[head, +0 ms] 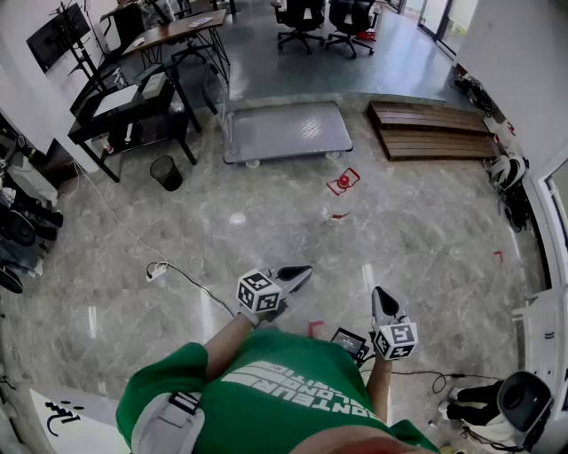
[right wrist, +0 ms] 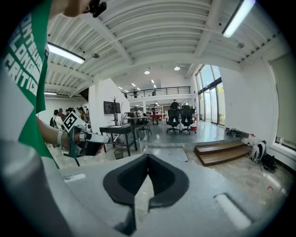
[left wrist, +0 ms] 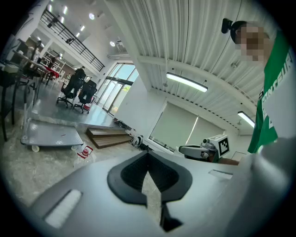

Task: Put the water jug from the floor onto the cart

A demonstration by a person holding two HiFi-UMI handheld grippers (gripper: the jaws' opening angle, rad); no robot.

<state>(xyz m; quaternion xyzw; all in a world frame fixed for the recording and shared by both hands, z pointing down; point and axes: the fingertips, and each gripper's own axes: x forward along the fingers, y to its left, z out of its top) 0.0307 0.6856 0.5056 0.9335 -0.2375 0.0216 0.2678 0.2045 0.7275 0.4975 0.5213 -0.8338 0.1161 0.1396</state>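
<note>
The water jug (head: 343,182), clear with a red cap and red handle, lies on the marble floor just in front of the cart's right end. It also shows small in the left gripper view, water jug (left wrist: 83,152). The cart (head: 286,131) is a flat grey platform trolley with nothing on it. My left gripper (head: 298,273) and right gripper (head: 379,293) are held close to my body, well short of the jug. Both are shut with nothing in them: the left gripper (left wrist: 148,156) and right gripper (right wrist: 148,157) jaws meet at their tips.
A black desk (head: 133,111) and a waste bin (head: 166,173) stand left of the cart. Wooden steps (head: 430,131) lie to its right, with bags (head: 506,170) along the right wall. A cable with a power strip (head: 157,272) runs over the floor at left. Office chairs (head: 302,18) stand beyond.
</note>
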